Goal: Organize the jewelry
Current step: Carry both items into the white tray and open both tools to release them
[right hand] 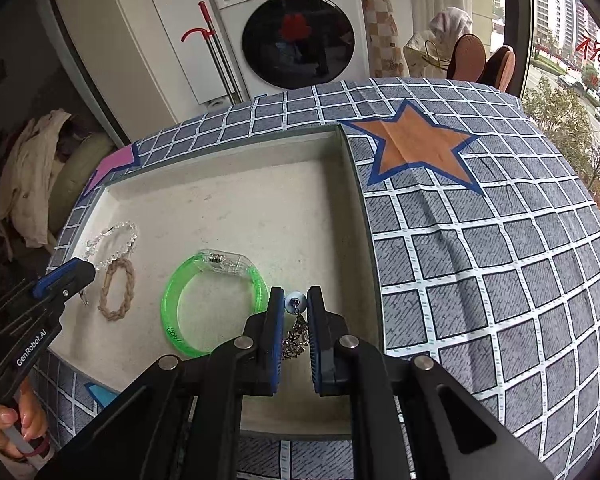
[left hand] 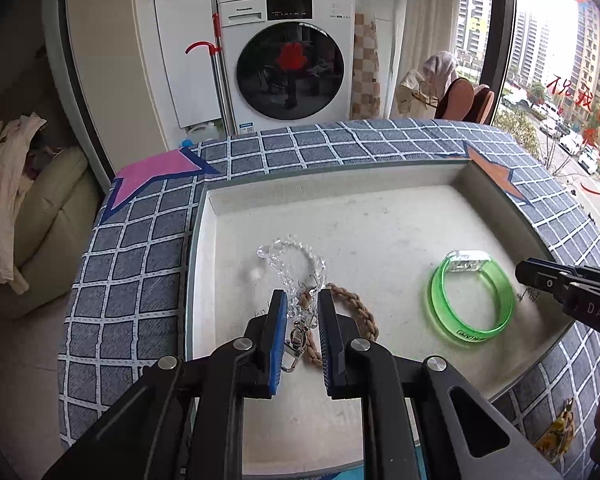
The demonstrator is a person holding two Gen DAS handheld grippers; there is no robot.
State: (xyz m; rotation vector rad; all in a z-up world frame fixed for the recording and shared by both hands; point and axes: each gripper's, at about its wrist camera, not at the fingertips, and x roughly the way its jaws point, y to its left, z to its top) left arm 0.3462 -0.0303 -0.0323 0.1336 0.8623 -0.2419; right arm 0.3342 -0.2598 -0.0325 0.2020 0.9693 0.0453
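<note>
A shallow white tray (left hand: 360, 220) (right hand: 240, 200) sits on a checked cloth. On its floor lie a green translucent bangle (left hand: 474, 336) (right hand: 168, 300) and a brown braided loop (left hand: 360, 308) (right hand: 112, 314). My left gripper (left hand: 302, 296) (right hand: 86, 270) is low over the tray's left side. It is shut on a clear bead strand (left hand: 288, 300) (right hand: 116, 236) whose silver clasp (left hand: 296, 340) dangles below. My right gripper (right hand: 296, 292) (left hand: 520, 272) hovers near the tray's right wall, beside the bangle. It is shut on a thin metal chain (right hand: 296, 340) with a pale round bead (right hand: 294, 302).
The grey-blue checked cloth (right hand: 480, 260) carries an orange star (right hand: 416, 144) right of the tray and a pink star (left hand: 152, 180) to its left. A washing machine (left hand: 288, 60) stands behind and a window (left hand: 560, 80) to the right. A hand (right hand: 16, 424) holds the left gripper's handle.
</note>
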